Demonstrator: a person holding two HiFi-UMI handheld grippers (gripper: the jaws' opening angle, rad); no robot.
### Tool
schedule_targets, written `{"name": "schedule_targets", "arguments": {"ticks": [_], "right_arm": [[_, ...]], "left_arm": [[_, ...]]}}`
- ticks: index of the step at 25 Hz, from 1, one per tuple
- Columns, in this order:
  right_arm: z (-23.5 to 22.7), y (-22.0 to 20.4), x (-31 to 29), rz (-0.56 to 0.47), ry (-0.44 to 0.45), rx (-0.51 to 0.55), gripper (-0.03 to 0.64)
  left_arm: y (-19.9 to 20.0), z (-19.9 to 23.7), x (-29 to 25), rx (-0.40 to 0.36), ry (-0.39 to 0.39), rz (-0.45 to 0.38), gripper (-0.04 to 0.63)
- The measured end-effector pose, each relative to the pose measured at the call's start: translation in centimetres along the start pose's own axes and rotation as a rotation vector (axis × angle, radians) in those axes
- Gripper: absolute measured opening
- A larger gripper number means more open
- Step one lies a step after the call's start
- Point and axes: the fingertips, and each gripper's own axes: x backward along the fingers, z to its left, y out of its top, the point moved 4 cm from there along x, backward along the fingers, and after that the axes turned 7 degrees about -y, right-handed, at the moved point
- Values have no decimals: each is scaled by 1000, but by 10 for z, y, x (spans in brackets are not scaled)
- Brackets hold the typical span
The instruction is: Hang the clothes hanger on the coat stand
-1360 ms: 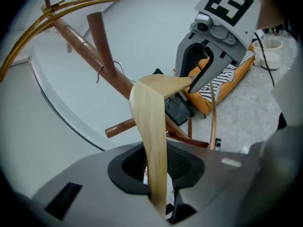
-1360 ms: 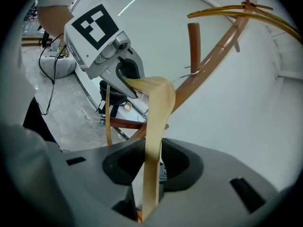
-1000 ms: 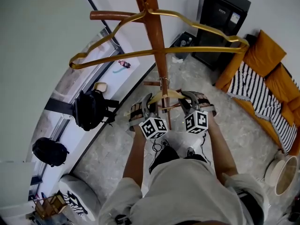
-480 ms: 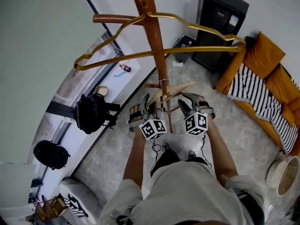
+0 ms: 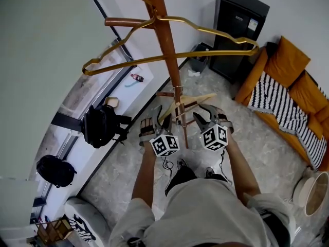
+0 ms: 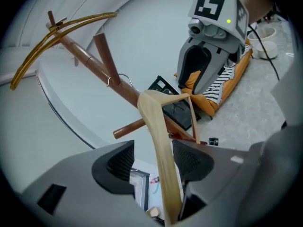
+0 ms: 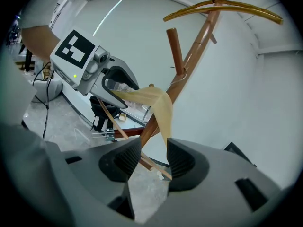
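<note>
**Wooden hanger at the lower peg, both grippers letting go**

Wooden hanger point(image 5: 191, 102) sits low on the coat stand point(image 5: 165, 44). In the left gripper view its wire hook rests where a short peg meets the pole. Higher up, a gold hanger point(image 5: 169, 56) hangs from the stand's upper pegs.

Left gripper point(image 5: 158, 116): jaws opening. One arm of the hanger point(image 6: 160, 141) runs between them, close to one pad and clear of the other, so not clamped.

Right gripper point(image 5: 201, 118): jaws opening too. The other hanger arm point(image 7: 158, 103) comes down beside one pad, with a gap across to the other (no squeeze visible here either).

Room: pale marbled floor point(image 5: 267, 153) and plain white walls. The stand's pole is reddish-brown wood and reaches the floor just ahead of the person's shoes. Two black backpacks point(image 5: 100, 122) point(image 5: 54, 166) lie along the base of the left wall. A black cabinet point(image 5: 239, 32) stands in the far corner. An orange sofa point(image 5: 303, 78) with a black-and-white striped throw point(image 5: 280, 104) lines the right side, and a round pale basket point(image 5: 313, 192) stands on the floor near its end
</note>
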Motion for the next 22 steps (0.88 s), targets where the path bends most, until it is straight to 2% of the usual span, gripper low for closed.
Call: {"name": "schedule_targets", "arguments": {"ticks": [5, 9, 18, 22], "right_arm": [[4, -5, 15, -16, 8, -11, 166], [5, 2, 27, -45, 7, -69, 166], [0, 14, 62, -118, -27, -240, 166], [-1, 16, 83, -188, -26, -359, 166]], "left_arm": [[5, -11, 9, -46, 2, 4, 276], [15, -15, 21, -4, 14, -28, 276], [34, -24, 52, 211, 9, -112, 276], [38, -32, 71, 380, 21, -163, 276]]}}
